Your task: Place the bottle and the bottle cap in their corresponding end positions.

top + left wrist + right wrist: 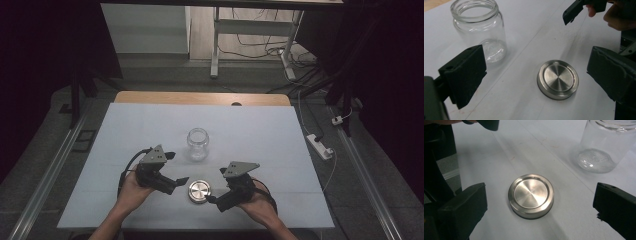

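An empty clear glass jar [197, 144] stands upright without a lid in the middle of the white sheet [260, 135]. Nearer me, a round brushed-metal lid [199, 191] lies flat on the sheet. My left gripper [176, 169] is open just left of the lid, and my right gripper [216, 185] is open just right of it. In the left gripper view the lid [557, 79] lies ahead between the spread jaws of the left gripper [536, 60], with the jar [480, 30] at upper left. In the right gripper view the right gripper [541, 192] frames the lid [531, 195], and the jar [605, 147] is at upper right.
The sheet covers a wooden table whose back edge [200, 97] shows. A white power strip [320, 145] and cables lie on the floor at the right. A white desk frame [216, 45] stands beyond the table. A jaw of the right gripper [574, 11] shows at the top of the left gripper view.
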Demonstrator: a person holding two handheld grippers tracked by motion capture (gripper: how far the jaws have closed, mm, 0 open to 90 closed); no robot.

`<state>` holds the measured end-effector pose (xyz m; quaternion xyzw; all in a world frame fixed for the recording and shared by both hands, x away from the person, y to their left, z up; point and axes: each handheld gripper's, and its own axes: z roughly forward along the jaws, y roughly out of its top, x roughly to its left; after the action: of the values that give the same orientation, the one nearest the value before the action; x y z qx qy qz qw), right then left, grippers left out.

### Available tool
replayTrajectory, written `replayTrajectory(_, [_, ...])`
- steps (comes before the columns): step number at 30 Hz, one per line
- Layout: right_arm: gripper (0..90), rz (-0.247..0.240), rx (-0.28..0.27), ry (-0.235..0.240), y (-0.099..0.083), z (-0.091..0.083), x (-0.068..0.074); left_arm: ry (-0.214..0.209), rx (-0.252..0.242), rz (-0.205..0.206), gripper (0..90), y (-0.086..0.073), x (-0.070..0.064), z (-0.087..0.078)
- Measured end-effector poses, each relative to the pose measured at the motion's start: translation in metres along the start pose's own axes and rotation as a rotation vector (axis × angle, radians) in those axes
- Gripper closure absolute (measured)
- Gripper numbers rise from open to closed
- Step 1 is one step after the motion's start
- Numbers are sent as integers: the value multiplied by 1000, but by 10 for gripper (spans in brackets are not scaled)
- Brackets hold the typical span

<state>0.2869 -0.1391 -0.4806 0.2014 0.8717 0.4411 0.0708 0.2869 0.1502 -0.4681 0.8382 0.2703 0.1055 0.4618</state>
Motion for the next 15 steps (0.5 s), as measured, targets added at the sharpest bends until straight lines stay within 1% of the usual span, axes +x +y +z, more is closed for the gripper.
replayTrajectory(4, [0,1,6,0,-1,0,0,10,-15,-8,39,-4,-2,-9])
replayTrajectory(6, [0,1,5,-1,-1,-1,1,1,-19,-22,39,-6,-1,-12])
replayTrajectory(8, [0,5,3,-3,-1,-2,1,-17,-21,-48,39,-10,0,-15])
replayTrajectory(10, [0,9,-1,-4,-1,-4,0,-25,-18,-62,36,-13,0,-17])
replayTrajectory(13, [0,20,-6,-9,-1,-7,-2,-36,-11,-72,32,-18,-1,-21])
replayTrajectory(15, [0,25,-12,-16,-1,-11,-4,-31,-5,-76,30,-22,-2,-24])
